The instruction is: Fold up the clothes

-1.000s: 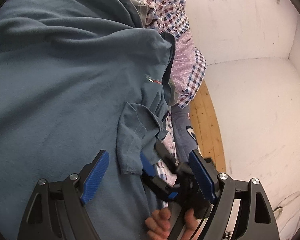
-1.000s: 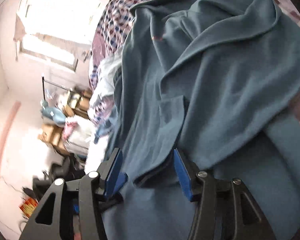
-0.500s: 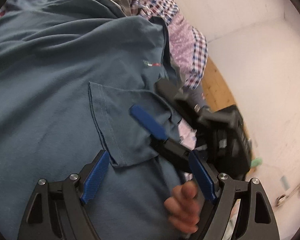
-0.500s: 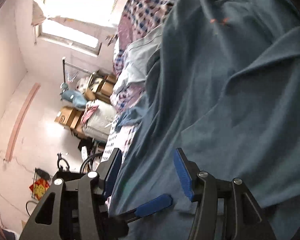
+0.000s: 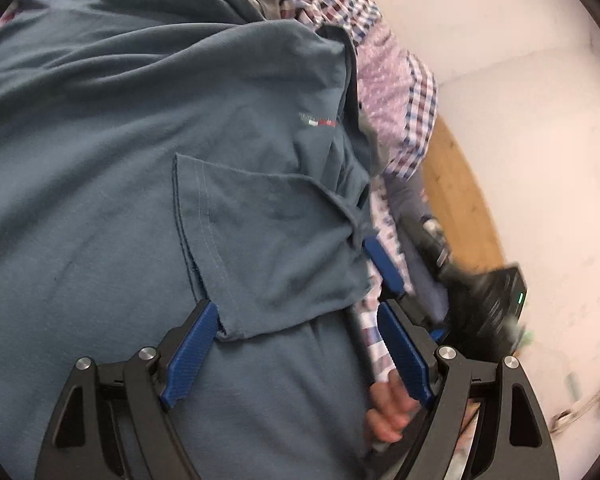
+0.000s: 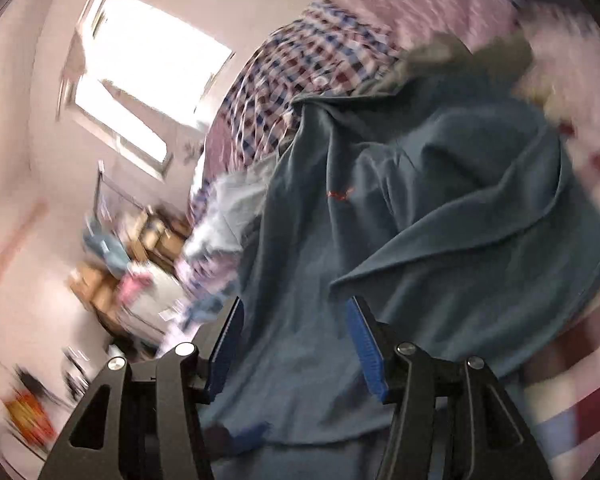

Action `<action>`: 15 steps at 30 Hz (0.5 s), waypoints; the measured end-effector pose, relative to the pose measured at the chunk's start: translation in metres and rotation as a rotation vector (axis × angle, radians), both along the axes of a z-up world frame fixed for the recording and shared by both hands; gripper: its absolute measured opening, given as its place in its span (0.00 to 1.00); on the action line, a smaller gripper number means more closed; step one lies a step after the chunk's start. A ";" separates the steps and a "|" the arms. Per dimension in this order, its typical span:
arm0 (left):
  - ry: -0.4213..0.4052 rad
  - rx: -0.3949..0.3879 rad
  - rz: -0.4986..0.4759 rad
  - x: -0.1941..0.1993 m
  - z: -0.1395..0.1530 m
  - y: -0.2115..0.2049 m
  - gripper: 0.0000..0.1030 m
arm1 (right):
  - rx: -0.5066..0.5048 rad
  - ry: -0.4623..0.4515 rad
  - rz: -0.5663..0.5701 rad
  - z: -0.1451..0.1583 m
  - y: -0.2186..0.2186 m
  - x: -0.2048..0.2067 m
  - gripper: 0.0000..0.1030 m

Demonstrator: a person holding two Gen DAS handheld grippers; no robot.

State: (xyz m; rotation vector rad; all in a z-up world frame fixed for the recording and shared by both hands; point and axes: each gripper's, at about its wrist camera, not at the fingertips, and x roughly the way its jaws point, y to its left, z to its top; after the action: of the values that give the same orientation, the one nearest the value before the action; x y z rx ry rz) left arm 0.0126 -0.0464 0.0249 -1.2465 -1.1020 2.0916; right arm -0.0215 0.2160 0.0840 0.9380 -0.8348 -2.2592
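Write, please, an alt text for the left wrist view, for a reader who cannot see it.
A teal polo shirt fills the view, its short sleeve folded flat across the chest. The open left gripper hovers at the sleeve's hem. To the right, the right gripper, blurred, is beside the sleeve, above checked fabric.

White plaster walls (image 5: 480, 20) meet in a corner in the left wrist view, with a strip of wooden floor (image 5: 456, 200) running below them. In the blurred right wrist view, a bright window (image 6: 148, 80) lets daylight onto a pinkish-white wall (image 6: 16, 184). Beneath the window stand stacked cardboard boxes (image 6: 96, 292) and a heap of bundled cloth, too smeared to make out further.
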 end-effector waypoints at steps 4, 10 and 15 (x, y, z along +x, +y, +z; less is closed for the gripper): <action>-0.021 0.097 0.039 -0.007 -0.004 -0.010 0.83 | 0.310 0.152 0.118 0.022 -0.022 0.022 0.56; -0.039 0.162 0.069 -0.010 -0.005 -0.020 0.83 | 0.627 0.330 0.379 0.013 -0.081 0.066 0.54; -0.050 0.184 0.083 -0.007 -0.006 -0.026 0.82 | 0.711 0.330 0.506 -0.011 -0.111 0.075 0.46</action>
State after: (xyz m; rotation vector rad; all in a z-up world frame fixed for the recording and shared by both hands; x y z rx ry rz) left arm 0.0052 -0.0725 0.0185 -1.1880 -1.3565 1.9754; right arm 0.0531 0.1048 0.0726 0.8885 0.3562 -2.1587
